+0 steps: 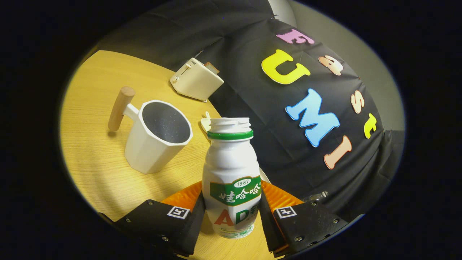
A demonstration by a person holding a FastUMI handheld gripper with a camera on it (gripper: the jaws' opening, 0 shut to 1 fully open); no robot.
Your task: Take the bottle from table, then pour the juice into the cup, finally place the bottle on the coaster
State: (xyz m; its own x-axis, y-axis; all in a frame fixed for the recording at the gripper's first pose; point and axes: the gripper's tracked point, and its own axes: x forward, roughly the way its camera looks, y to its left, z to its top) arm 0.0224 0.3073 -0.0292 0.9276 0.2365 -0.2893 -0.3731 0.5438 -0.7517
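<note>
Gripper [231, 216] fingers sit narrowed against both sides of the bottle [231, 180], at its lower body; they appear to press it, and its base looks to rest on the table [97, 162]. Left of it, further in from the near edge, stands the cup [158, 135], open mouth up, wooden handle pointing away from the bottle. Beyond, near the far edge, sits a toaster [196, 79]. The bottle looks like light, thin plastic, smooth and apt to dent or slip, so a hold around the waisted middle would serve best. The wood-grain tabletop is flat; black cloth hangs to the right.
</note>
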